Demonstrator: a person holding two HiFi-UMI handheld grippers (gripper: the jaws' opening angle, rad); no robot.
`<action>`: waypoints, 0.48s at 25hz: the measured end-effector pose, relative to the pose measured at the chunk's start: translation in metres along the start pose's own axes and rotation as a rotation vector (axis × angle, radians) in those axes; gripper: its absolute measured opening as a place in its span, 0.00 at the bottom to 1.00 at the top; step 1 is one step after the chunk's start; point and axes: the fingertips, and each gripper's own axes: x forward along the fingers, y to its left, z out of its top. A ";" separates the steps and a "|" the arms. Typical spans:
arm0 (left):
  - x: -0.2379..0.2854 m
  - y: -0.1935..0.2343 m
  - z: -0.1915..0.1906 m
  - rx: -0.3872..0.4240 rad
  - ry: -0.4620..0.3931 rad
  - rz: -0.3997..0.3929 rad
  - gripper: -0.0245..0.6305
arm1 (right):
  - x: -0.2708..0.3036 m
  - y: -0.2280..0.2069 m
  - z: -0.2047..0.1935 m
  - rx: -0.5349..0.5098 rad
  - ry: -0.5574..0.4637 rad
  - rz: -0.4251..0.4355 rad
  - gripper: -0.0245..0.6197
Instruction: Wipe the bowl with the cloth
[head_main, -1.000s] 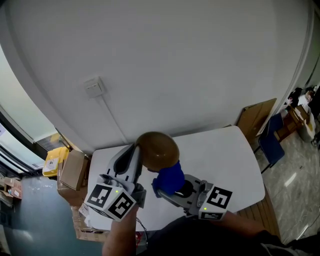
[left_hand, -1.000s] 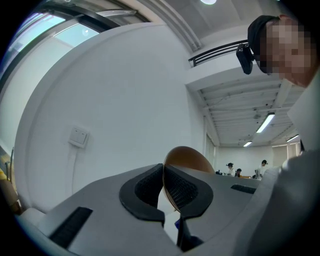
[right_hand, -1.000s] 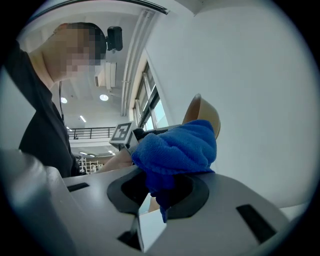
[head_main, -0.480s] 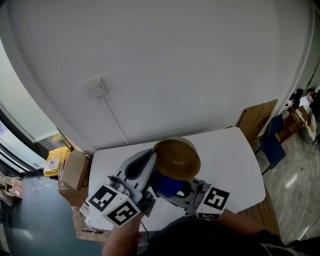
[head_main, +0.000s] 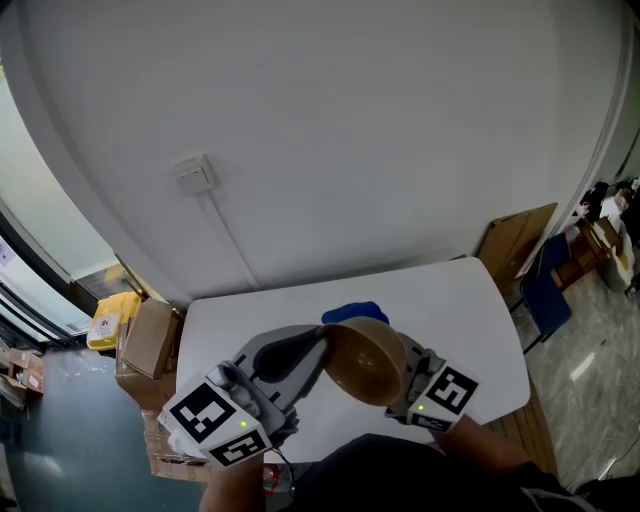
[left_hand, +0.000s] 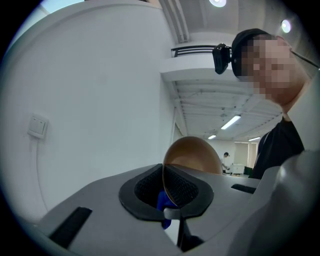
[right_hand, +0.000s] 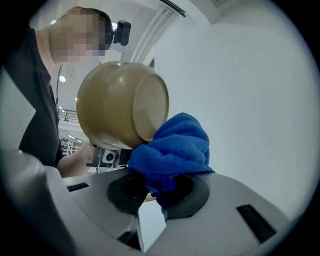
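Your left gripper (left_hand: 172, 194) jaws pinch the brown bowl (left_hand: 193, 155) rim; your right gripper (right_hand: 152, 189) jaws clamp the blue cloth (right_hand: 176, 149) against its outside.

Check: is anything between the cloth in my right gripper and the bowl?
Nothing visible. The blue cloth, held in the right gripper, lies against the bowl on its outer wall near the base; the left gripper grips the bowl's rim.

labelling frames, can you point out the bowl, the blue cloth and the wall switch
bowl (right_hand: 112, 107): right gripper view, its rounded outer wall.
blue cloth (right_hand: 175, 147): right gripper view, the bunched top fold.
wall switch (head_main: 192, 175): head view, middle of the plate.
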 end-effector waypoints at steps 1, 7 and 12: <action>-0.003 0.001 -0.001 0.020 0.014 0.012 0.07 | -0.003 -0.003 0.002 -0.010 -0.001 -0.011 0.14; -0.017 0.017 -0.009 0.129 0.095 0.093 0.07 | -0.019 -0.006 0.012 -0.152 0.002 -0.040 0.14; -0.021 0.020 -0.009 0.181 0.142 0.105 0.07 | -0.025 0.009 0.022 -0.286 0.031 0.041 0.14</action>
